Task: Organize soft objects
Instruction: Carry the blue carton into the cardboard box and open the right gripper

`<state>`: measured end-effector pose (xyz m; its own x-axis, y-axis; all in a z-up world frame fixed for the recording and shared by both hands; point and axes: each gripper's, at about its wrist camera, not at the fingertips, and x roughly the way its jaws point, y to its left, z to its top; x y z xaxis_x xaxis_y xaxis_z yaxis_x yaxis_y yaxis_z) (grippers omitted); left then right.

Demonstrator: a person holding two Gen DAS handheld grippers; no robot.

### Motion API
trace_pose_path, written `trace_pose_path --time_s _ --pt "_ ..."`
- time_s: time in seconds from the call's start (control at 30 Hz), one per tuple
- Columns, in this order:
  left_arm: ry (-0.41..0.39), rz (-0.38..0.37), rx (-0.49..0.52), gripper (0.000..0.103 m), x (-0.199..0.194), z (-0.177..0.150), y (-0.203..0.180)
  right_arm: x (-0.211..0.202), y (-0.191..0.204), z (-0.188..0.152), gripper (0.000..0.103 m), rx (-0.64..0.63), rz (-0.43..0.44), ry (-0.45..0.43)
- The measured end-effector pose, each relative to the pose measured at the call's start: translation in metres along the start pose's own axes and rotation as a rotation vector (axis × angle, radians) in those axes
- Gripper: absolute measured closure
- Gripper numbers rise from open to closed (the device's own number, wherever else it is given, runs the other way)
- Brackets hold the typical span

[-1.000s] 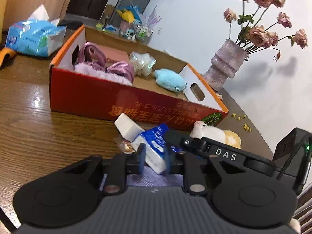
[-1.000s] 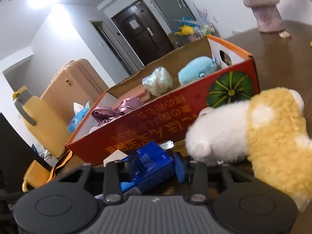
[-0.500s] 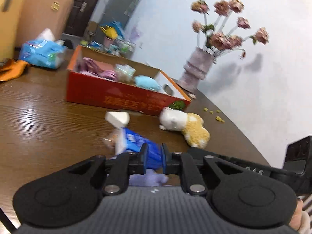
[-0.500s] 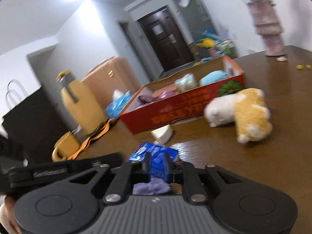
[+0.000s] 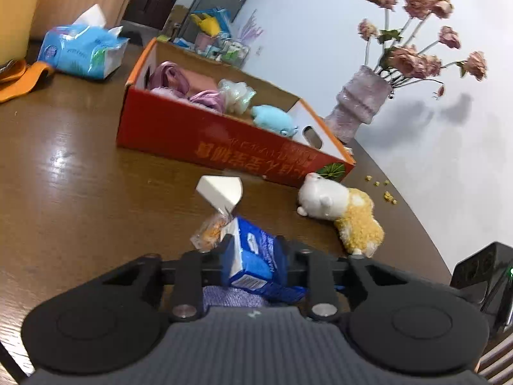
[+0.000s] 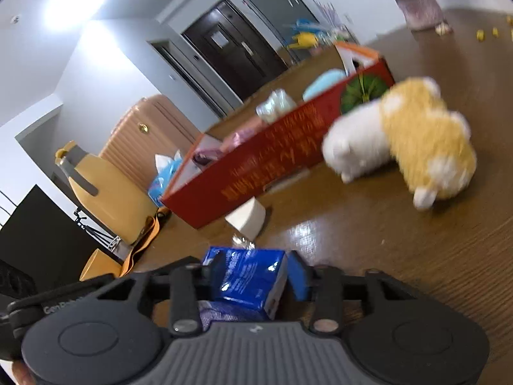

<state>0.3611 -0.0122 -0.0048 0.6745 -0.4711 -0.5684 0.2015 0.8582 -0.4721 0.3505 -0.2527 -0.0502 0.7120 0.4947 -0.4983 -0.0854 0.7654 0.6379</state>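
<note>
A small blue tissue pack (image 5: 256, 250) (image 6: 247, 276) is pinched from two sides. My left gripper (image 5: 253, 253) and right gripper (image 6: 256, 272) both have it between their pads, and both sets of jaws are opening slightly. A purple cloth (image 5: 231, 298) lies under the pack. Ahead on the table lie a white sponge wedge (image 5: 221, 192) (image 6: 247, 218), a crinkly snack wrapper (image 5: 208, 231) and a white-and-yellow plush (image 5: 340, 211) (image 6: 400, 138). Behind them the red cardboard box (image 5: 205, 144) (image 6: 272, 154) holds purple fabric, a shiny pouch (image 5: 235, 94) and a blue plush (image 5: 272, 122).
A vase of dried roses (image 5: 359, 106) stands right of the box by the wall, with yellow crumbs (image 5: 384, 192) near the table's curved edge. A light blue tissue pack (image 5: 80, 51) lies at the far left. A yellow jug (image 6: 102, 192) and a suitcase (image 6: 144, 141) stand beyond.
Both grippers pulled back from the box with the blue pack, then came forward again. The jaws stand a little wider than half a second ago. The plush and the sponge have not moved.
</note>
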Motion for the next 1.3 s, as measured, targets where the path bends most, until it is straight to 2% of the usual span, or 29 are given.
trace_pose_path --time_s 0.03,0.1,0.23,0.33,0.43,0.63,0.73,0.83,0.93,1.03,1.1,1.17,1.3 --pt "-0.008 0.006 0.009 0.082 -0.001 -0.001 -0.001 -0.001 0.001 -0.001 0.078 -0.003 -0.013 -0.003" --pt "-0.016 -0.007 0.007 0.083 -0.008 0.000 -0.004 -0.011 0.002 0.000 0.085 -0.001 -0.012 -0.018" --pt "-0.050 -0.097 0.021 0.083 -0.035 -0.005 -0.025 -0.051 0.007 0.000 0.085 -0.058 0.006 -0.059" --pt "-0.015 -0.092 0.046 0.083 -0.037 -0.026 -0.045 -0.076 0.008 -0.012 0.085 -0.155 -0.066 -0.041" --pt "0.038 -0.091 0.039 0.083 -0.032 -0.053 -0.060 -0.094 0.001 -0.026 0.085 -0.182 -0.133 -0.029" --pt "0.120 -0.088 0.091 0.082 -0.019 -0.081 -0.076 -0.115 -0.009 -0.038 0.084 -0.232 -0.189 -0.042" --pt "0.104 -0.071 0.087 0.075 -0.021 -0.081 -0.074 -0.123 -0.012 -0.041 0.082 -0.229 -0.150 -0.044" --pt "0.094 -0.057 0.100 0.075 -0.020 -0.079 -0.076 -0.123 -0.015 -0.044 0.077 -0.231 -0.141 -0.041" --pt "0.119 -0.051 0.087 0.075 -0.014 -0.079 -0.075 -0.122 -0.022 -0.043 0.074 -0.217 -0.158 -0.040" --pt "0.145 -0.072 0.078 0.080 -0.010 -0.081 -0.076 -0.117 -0.033 -0.043 0.075 -0.177 -0.131 -0.006" --pt "0.154 -0.073 0.063 0.084 -0.010 -0.079 -0.077 -0.117 -0.036 -0.040 0.080 -0.150 -0.106 0.000" --pt "0.166 -0.094 0.030 0.086 -0.012 -0.072 -0.078 -0.122 -0.031 -0.033 0.081 -0.160 -0.109 -0.035" --pt "0.087 -0.124 0.067 0.086 -0.017 -0.032 -0.094 -0.126 -0.008 0.008 0.083 -0.232 -0.082 -0.130"
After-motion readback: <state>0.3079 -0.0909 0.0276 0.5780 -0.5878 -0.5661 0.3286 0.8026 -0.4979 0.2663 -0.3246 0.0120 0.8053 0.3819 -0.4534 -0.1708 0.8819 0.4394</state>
